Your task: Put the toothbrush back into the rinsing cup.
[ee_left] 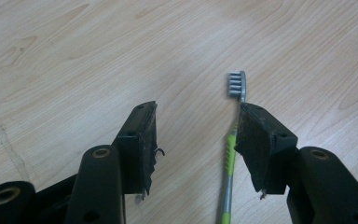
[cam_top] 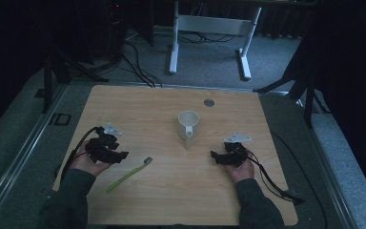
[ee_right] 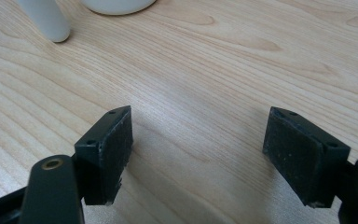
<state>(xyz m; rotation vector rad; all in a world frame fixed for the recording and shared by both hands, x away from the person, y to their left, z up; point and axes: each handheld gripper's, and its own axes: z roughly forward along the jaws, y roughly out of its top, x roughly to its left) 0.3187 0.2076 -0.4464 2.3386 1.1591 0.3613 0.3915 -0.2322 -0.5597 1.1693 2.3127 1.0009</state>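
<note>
Now the left gripper stands spread over the wooden table, holding nothing; the green toothbrush lies just beside its right jaw, head pointing to twelve o'clock.

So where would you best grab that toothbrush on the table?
Probably mid-handle, from above with the left gripper. The toothbrush lies flat on the table; its handle is long and thin, so open jaws can straddle it crosswise, clear of the bristles.

The whole counter is seen from above and forward-down by the high view. Close to the wood, the toothbrush is shared with the left gripper view and the cup with the right gripper view.
</note>
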